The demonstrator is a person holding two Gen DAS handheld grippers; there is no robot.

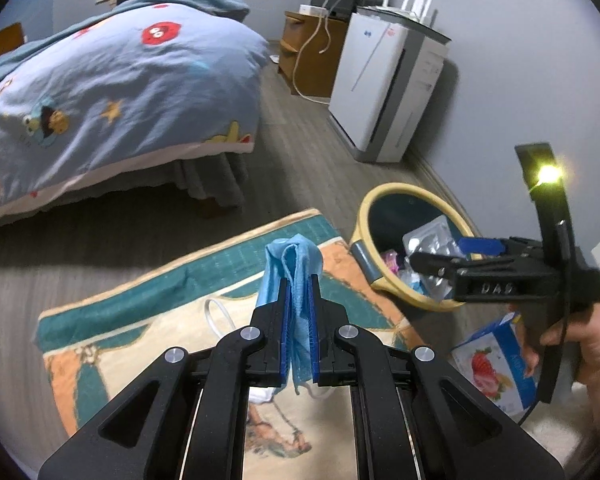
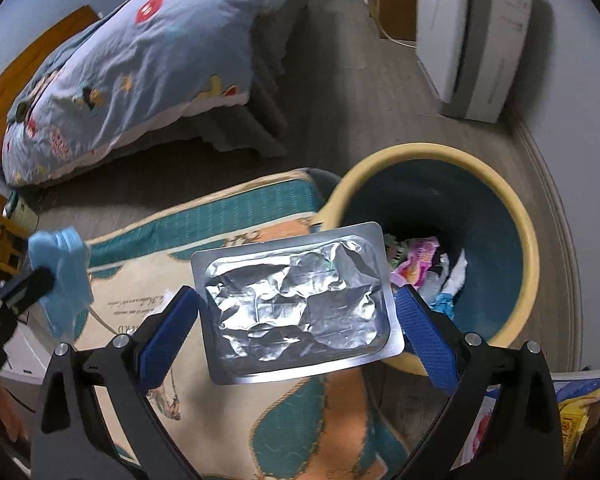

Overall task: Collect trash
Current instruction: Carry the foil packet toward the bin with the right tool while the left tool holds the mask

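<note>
**Two pieces of trash in the air, bin just ahead**

The left gripper [image 1: 298,300] has its jaws clamped on a crumpled light-blue disposable face mask [image 1: 294,268], held up over the teal-and-orange patterned floor mat [image 1: 204,280]; a white ear loop dangles below the fingers.

The right gripper [image 2: 296,320] is near the rim of the round yellow-rimmed waste bin w/ dark teal inside [image 2: 534,240]. A flat silver foil blister pack [image 2: 296,306] sits between its blue pads [image 2: 428,344], but the jaws look spread wide — whether they actually pinch the pack's edges can't be told.

The bin already holds pink wrappers and other scraps. A strawberry-printed blue carton [image 1: 496,360] lies on the floor beside it, not yet collected.

Risks, as a judgement: in the right wrist view the foil pack appears mostly over the mat, not the opening — let go here, it could well land outside. The mask's loose loop could snag on a finger at release. Both grippers heading for one bin may bump each other.
</note>
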